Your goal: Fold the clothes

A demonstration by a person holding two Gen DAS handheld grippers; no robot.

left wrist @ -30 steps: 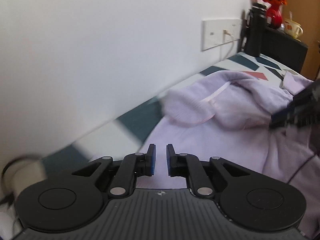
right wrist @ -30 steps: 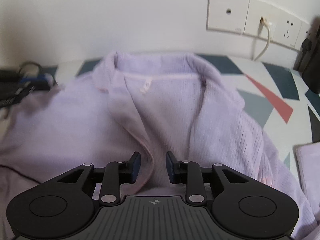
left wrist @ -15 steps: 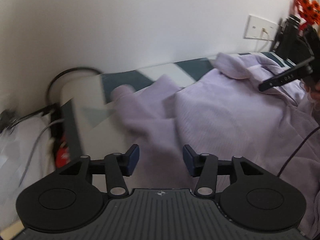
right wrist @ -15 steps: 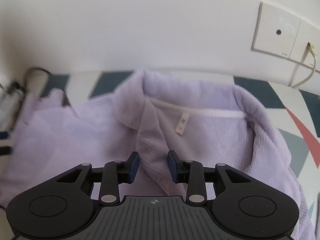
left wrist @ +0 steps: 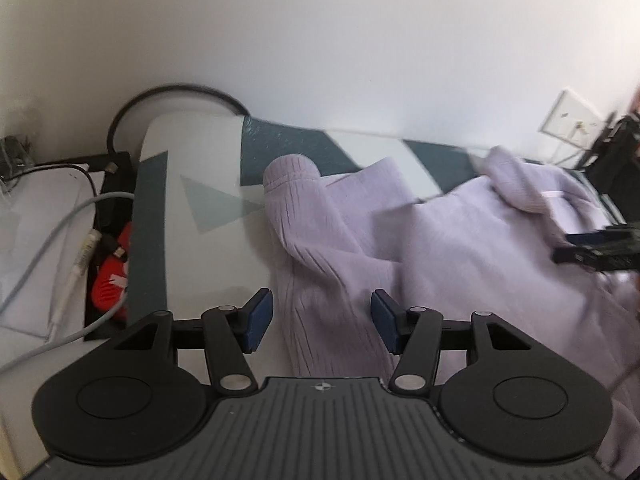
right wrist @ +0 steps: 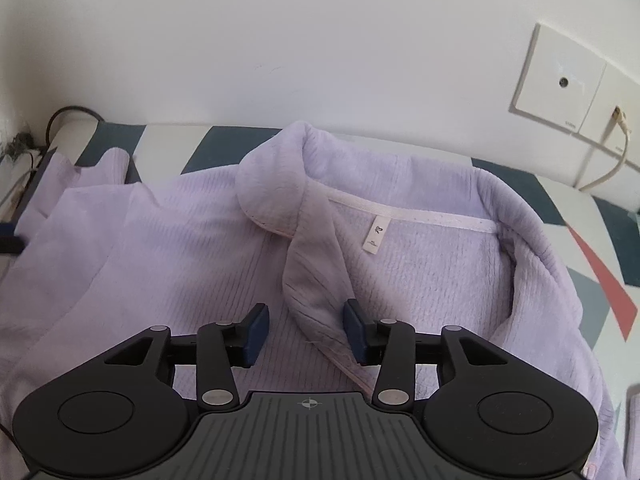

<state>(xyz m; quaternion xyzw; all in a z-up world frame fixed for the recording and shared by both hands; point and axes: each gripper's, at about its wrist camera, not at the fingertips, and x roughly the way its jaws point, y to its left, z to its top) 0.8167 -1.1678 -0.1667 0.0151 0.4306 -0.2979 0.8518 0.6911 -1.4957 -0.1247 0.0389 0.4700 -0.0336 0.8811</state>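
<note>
Lilac ribbed cardigan (right wrist: 192, 256) (white label (right wrist: 375, 235)); teal-and-white geometric tabletop (left wrist: 208, 208).

A garment (right wrist: 208, 264) lies spread on the counter (left wrist: 208, 240), which stands against the wall (right wrist: 280, 40). Its collar (right wrist: 272, 184) is at the far side, nearest the wall, with a label (right wrist: 376, 236) just inside the neckline. One sleeve (left wrist: 296, 216) stretches toward the counter's left end, its cuff lying farthest out. Past that end, cables (left wrist: 52, 232) lie on a lower surface. A socket plate (right wrist: 560, 84) sits on the wall to the right, a cord (right wrist: 612, 160) hanging from it. The left tool (left wrist: 322, 320) is over the sleeve; the right tool (right wrist: 306, 330) is over the front edge below the collar.
</note>
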